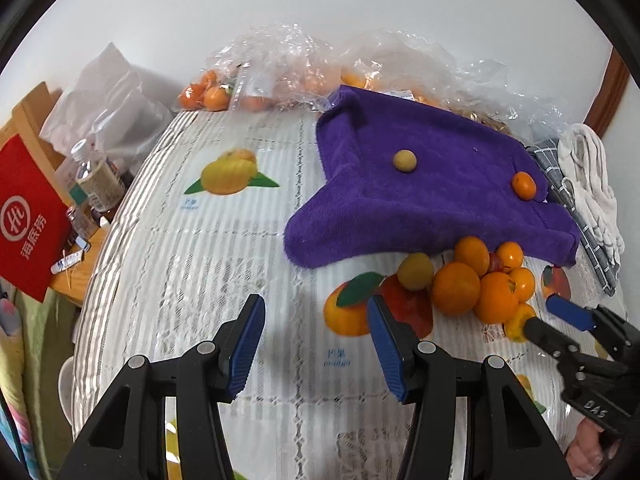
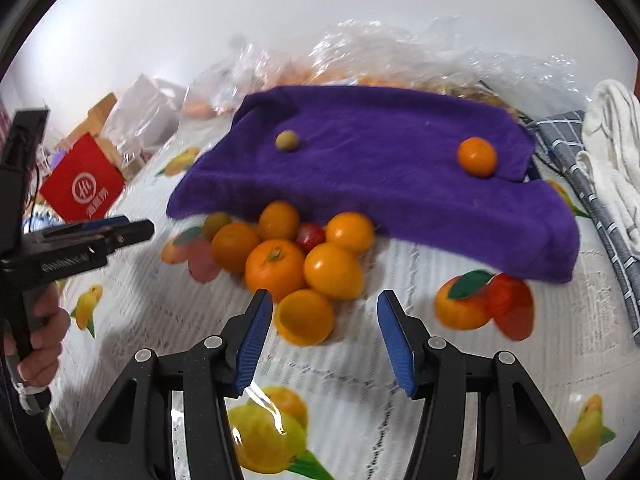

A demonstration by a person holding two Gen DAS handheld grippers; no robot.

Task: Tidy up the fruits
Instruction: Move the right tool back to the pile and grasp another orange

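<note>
A pile of orange and yellow fruits (image 1: 476, 280) (image 2: 296, 256) with a small red one (image 2: 310, 236) lies on the fruit-print tablecloth at the front edge of a purple towel (image 1: 440, 184) (image 2: 380, 168). On the towel sit a small yellow-green fruit (image 1: 405, 161) (image 2: 287, 141) and a small orange (image 1: 524, 186) (image 2: 477, 157). My left gripper (image 1: 316, 320) is open and empty, left of the pile. My right gripper (image 2: 325, 312) is open, just before the nearest orange fruit (image 2: 306, 316); it also shows in the left wrist view (image 1: 548, 316).
Clear plastic bags with oranges (image 1: 208, 94) lie behind the towel. A grey checked cloth (image 1: 576, 208) and a white cloth (image 1: 592, 184) lie at the right. A red bag (image 1: 28, 216), bottles (image 1: 96, 176) and a wooden stand sit off the table's left edge.
</note>
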